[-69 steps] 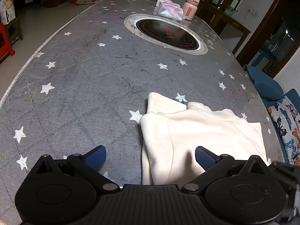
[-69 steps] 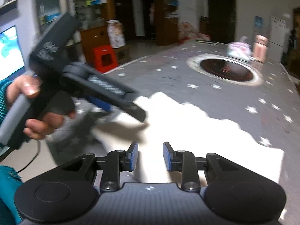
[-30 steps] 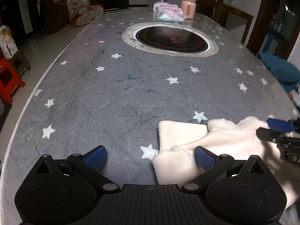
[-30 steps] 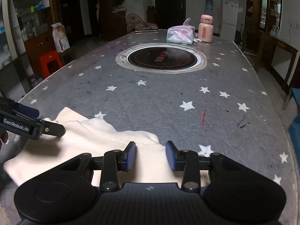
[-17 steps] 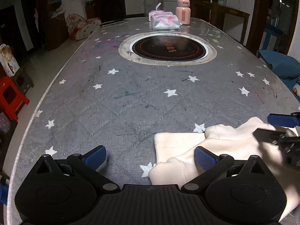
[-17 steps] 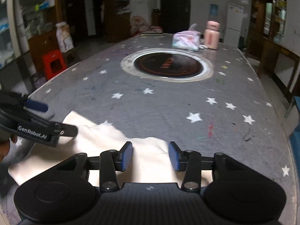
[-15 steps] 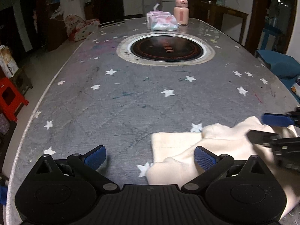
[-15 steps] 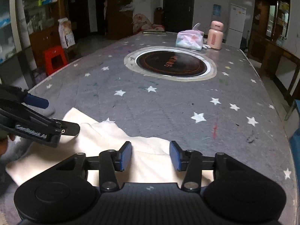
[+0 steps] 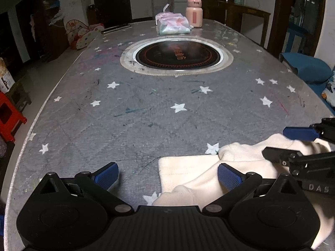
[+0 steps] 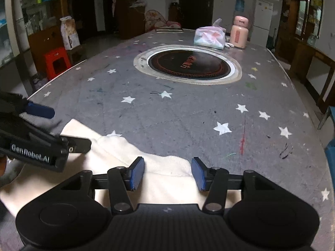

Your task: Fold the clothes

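1. A cream garment (image 9: 209,173) lies bunched at the near edge of a grey, star-printed table (image 9: 146,115), partly folded, with a flat rectangular flap on its left side and thicker rumpled folds to the right.
2. The left gripper (image 9: 166,174) hangs over the garment's left edge with its jaws spread wide; its right pad sits above the cloth, its left pad above bare table, and neither presses on anything.
3. The right gripper (image 10: 167,172) is over the garment's right part. Its jaws have just been opening; the cloth lies below and between them, not pinched.
4. In the right wrist view the left gripper's fingers reach in from the left above the cloth.
5. Farther up the table sits a round inset hob (image 9: 178,56), with a tissue pack (image 9: 173,26) and a pink bottle (image 9: 194,12) beyond it.
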Available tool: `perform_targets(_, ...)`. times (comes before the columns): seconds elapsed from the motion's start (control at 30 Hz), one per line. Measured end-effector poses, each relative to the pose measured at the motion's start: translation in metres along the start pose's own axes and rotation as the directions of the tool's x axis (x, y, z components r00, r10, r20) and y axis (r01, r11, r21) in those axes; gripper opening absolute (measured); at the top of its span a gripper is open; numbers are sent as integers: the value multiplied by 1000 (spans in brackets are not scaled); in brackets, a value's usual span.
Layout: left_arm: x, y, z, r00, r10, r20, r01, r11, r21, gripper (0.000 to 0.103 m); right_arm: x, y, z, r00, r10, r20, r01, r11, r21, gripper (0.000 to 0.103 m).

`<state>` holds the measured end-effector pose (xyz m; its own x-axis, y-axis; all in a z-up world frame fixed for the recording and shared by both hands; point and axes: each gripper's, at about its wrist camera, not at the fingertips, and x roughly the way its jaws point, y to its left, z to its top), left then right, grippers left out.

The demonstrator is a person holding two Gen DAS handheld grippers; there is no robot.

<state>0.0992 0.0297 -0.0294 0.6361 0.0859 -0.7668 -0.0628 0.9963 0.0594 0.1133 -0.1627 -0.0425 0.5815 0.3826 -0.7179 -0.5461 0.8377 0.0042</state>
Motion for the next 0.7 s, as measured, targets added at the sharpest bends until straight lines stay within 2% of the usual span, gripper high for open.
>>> perform_targets(0.17,5,4,1,1000,-14,-12,13,1000,-12,103,-1,0,4,1000,-11,11,11,1000,-16,53)
perform_targets(0.27,5,3,1,1000,-15,-12,15,1000,-7,103,-16,1,4,999,-3,36,4,1000,-26,53)
perform_targets(0.43,6,4,2,1000,-17,-17,17,1000,-13,103,-37,14,-13,998,41,41,-38,997,-74,53)
perform_targets(0.57,6,4,2,1000,-15,-21,15,1000,-20,103,-37,21,-28,999,37,15,-35,994,-104,53)
perform_targets(0.7,6,3,1,1000,-10,-20,9,1000,-20,103,-57,24,-29,997,51,55,-45,993,-110,54)
